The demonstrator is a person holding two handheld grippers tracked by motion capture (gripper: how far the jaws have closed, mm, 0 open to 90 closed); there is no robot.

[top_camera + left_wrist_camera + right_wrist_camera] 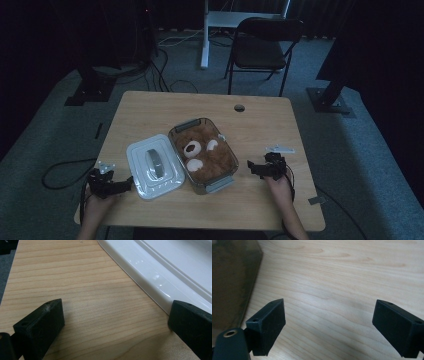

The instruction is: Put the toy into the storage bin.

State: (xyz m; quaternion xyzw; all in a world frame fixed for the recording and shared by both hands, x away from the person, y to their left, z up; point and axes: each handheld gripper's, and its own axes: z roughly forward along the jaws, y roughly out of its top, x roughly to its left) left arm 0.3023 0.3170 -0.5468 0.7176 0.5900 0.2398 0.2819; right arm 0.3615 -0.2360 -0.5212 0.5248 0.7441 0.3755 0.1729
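Nearest us, at seven o'clock on the table (150,107), our left gripper (123,184) rests with its jaws spread wide and empty, one jaw close beside the rim of the white lid (154,165). At four o'clock our right gripper (251,167) also sits low with jaws wide, holding nothing, near the wall of the clear container (208,185). The lid lies flat at the table's middle, touching the container's left side, with a grey handle (154,162) along its centre. We judge the lid light, stiff and glossy, so likely slippery; the raised handle or an overhanging edge looks the surest hold. Farther in, the container holds a soft brown plush toy (205,152).
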